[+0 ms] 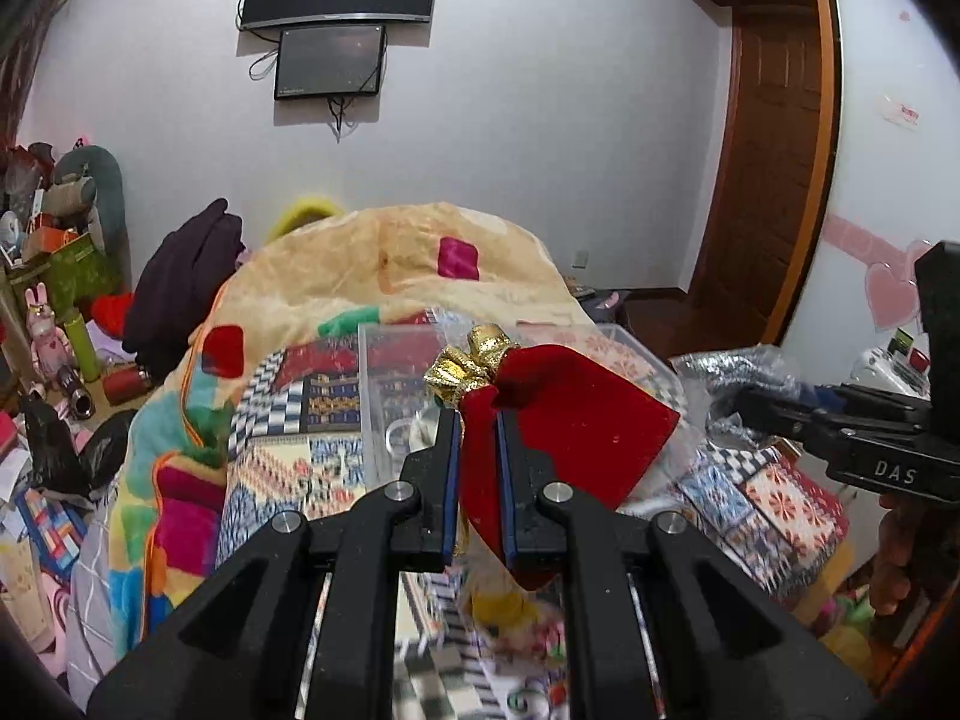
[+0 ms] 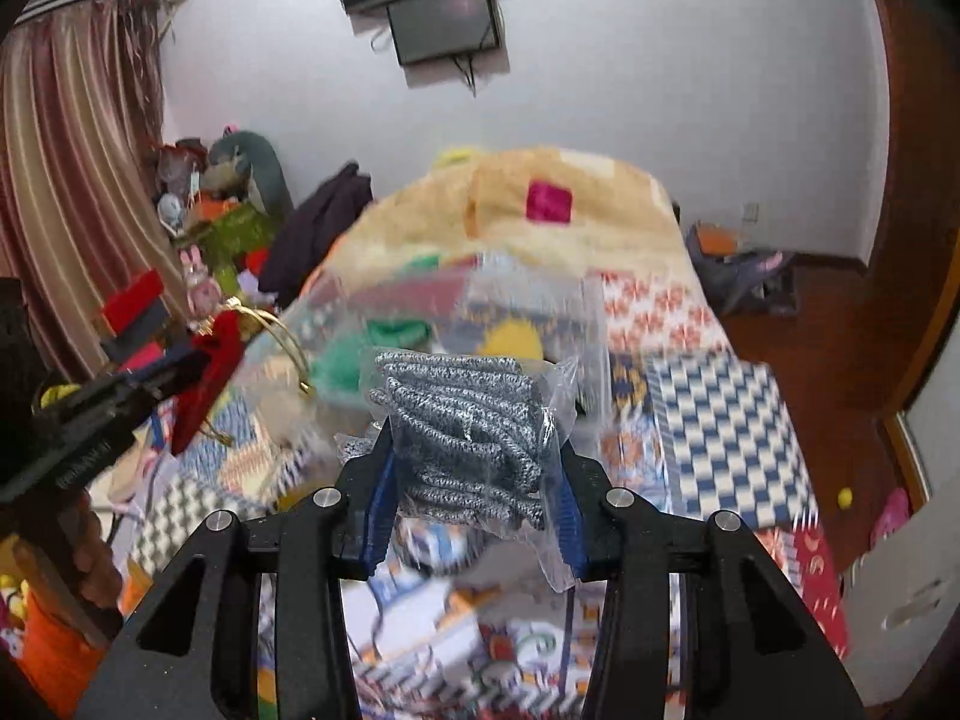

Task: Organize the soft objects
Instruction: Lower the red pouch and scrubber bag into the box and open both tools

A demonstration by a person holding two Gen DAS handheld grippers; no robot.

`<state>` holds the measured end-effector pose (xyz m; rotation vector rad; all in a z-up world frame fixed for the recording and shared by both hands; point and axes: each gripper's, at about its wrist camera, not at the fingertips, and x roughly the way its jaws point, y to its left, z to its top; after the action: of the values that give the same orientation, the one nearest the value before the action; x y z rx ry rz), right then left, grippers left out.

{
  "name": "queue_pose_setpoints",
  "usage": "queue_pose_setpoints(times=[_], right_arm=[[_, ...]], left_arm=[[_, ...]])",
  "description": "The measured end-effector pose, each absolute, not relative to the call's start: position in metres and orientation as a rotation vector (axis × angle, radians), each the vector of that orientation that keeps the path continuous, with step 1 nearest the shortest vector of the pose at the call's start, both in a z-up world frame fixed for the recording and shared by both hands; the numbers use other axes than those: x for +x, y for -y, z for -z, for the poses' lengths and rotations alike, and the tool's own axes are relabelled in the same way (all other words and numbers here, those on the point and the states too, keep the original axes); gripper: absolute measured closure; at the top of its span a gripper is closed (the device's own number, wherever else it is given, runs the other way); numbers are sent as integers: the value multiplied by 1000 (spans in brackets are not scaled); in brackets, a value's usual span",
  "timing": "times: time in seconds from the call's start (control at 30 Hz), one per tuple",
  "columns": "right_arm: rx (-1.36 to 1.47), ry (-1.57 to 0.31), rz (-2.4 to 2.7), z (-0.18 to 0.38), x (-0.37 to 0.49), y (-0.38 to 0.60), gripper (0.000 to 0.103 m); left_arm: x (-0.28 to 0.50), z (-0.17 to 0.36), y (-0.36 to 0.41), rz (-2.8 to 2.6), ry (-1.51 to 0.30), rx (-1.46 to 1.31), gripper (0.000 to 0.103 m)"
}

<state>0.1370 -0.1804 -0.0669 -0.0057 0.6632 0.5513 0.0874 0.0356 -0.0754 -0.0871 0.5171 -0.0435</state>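
Observation:
My left gripper point(image 1: 478, 420) is shut on a red velvet pouch point(image 1: 564, 414) with a gold gathered top point(image 1: 474, 360), held above the bed. The pouch also shows in the right wrist view point(image 2: 207, 372), in the left gripper point(image 2: 180, 369). My right gripper point(image 2: 474, 450) is shut on a clear plastic bag of grey knitted fabric point(image 2: 468, 420), held up over the bed. In the left wrist view the right gripper point(image 1: 756, 405) holds that bag point(image 1: 738, 366) at the right. A clear plastic bin point(image 1: 390, 402) sits on the bed ahead, partly hidden by both items.
The bed has a patterned quilt point(image 2: 720, 408) and a bunched cream blanket with coloured squares point(image 1: 390, 264). Clutter with toys and boxes point(image 1: 54, 276) lies on the left. A wooden door frame point(image 1: 774, 138) stands at the right. Screens point(image 1: 336, 18) hang on the wall.

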Motion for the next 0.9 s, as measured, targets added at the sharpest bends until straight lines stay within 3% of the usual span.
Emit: queue_pose_setpoints(times=[0.77, 0.9], right_arm=[[-112, -751, -529, 103, 193, 119, 59], [-137, -741, -536, 100, 188, 119, 50]], left_arm=[[181, 121, -29, 35, -691, -38, 92], [178, 120, -26, 31, -688, -24, 92]])
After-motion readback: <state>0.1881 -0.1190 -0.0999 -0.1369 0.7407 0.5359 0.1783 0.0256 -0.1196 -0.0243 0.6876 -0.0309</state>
